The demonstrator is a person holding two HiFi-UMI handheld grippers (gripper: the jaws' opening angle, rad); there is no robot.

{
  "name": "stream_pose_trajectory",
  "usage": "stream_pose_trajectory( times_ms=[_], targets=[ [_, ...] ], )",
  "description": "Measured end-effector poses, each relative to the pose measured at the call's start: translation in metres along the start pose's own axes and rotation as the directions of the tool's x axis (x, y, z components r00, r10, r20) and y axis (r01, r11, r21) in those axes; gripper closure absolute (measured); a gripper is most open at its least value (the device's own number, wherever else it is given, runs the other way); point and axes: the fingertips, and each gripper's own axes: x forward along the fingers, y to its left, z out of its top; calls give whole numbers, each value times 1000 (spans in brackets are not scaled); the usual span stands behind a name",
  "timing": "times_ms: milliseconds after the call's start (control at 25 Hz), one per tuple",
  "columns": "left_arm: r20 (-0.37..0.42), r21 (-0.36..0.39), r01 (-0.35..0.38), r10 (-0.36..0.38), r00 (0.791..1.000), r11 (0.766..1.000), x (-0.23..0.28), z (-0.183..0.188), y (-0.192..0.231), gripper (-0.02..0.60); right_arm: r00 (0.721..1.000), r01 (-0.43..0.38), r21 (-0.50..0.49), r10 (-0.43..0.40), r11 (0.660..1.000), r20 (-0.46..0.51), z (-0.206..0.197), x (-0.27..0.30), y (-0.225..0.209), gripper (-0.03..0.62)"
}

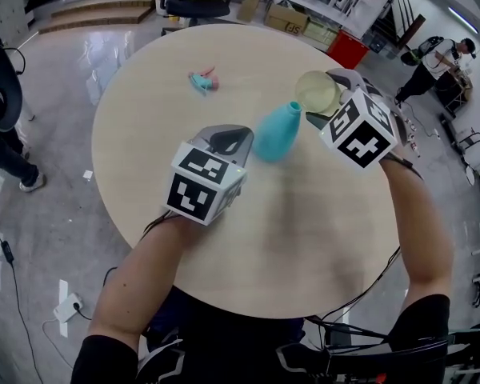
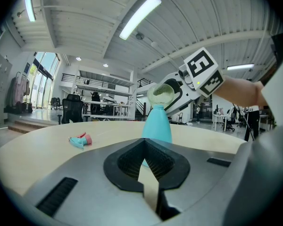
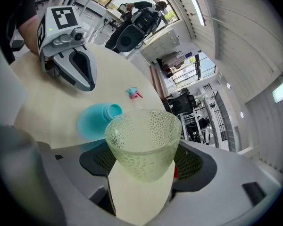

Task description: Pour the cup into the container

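Holds the one dimpled clear cup [image 3: 141, 140] clamped in the right gripper [image 3: 140, 173], tipped just over the mouth of the one teal container [image 1: 276, 132] upright on the table [image 1: 144, 134]. Fits a pour about to run or just run; cannot read the cup's contents. Shows the left gripper [image 2: 145, 145] closed on nothing near the container, with one small teal-and-pink thing [image 1: 202, 80] well apart.

container [image 2: 156, 126] base: hidden behind left gripper [image 2: 144, 149] | teal-pink item [image 1: 202, 80]: unidentifiable
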Motion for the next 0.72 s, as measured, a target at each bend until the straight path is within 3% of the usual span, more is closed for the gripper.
stream_pose_trajectory(
  times_ms=[720],
  targets=[
    [-1, 0, 1, -1, 1000, 1000, -3, 3, 0, 589, 1000, 22, -32, -23, 999, -19, 3, -1, -3, 220]
  ],
)
